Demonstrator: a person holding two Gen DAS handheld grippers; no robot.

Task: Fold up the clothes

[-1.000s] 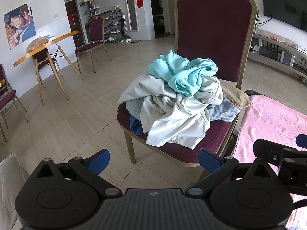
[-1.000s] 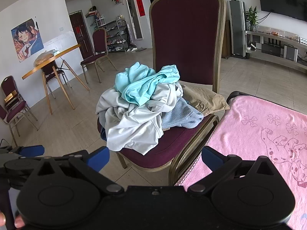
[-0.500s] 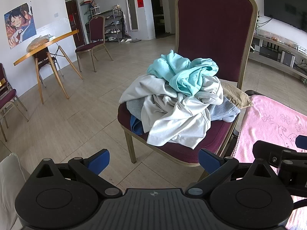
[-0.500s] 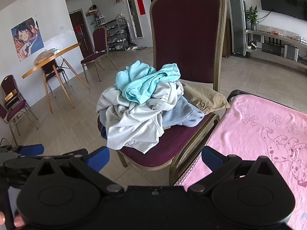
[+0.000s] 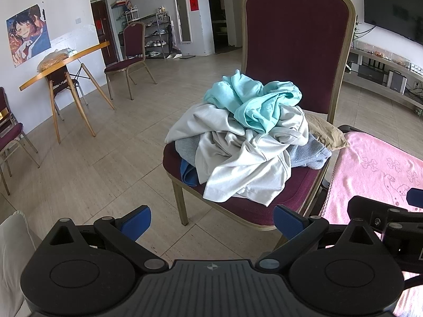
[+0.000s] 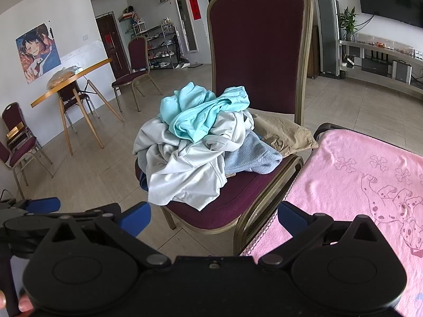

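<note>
A heap of crumpled clothes lies on the seat of a maroon chair (image 5: pixel 296 47) (image 6: pixel 256 42). On top is a turquoise garment (image 5: pixel 261 100) (image 6: pixel 201 113), under it a pale grey one (image 5: pixel 246 163) (image 6: pixel 182 169), then a light blue knit (image 5: pixel 309 153) (image 6: pixel 251 155) and a tan piece (image 5: pixel 327 134) (image 6: pixel 285 134). My left gripper (image 5: pixel 212 219) is open and empty, short of the chair's front edge. My right gripper (image 6: pixel 214 219) is open too, near the chair's front right corner. Each gripper shows at the edge of the other's view.
A pink towel with a cartoon print (image 5: pixel 378 174) (image 6: pixel 364 185) covers a surface right of the chair. Tiled floor (image 5: pixel 100 163) spreads to the left. A wooden table (image 5: pixel 63 63) and more maroon chairs (image 5: pixel 132 52) stand by the far wall. A white cushion (image 5: pixel 13 251) lies at lower left.
Both grippers have drifted slightly toward the chair; the pile looks a little nearer. Their jaws remain wide apart and the clothes have not moved.
</note>
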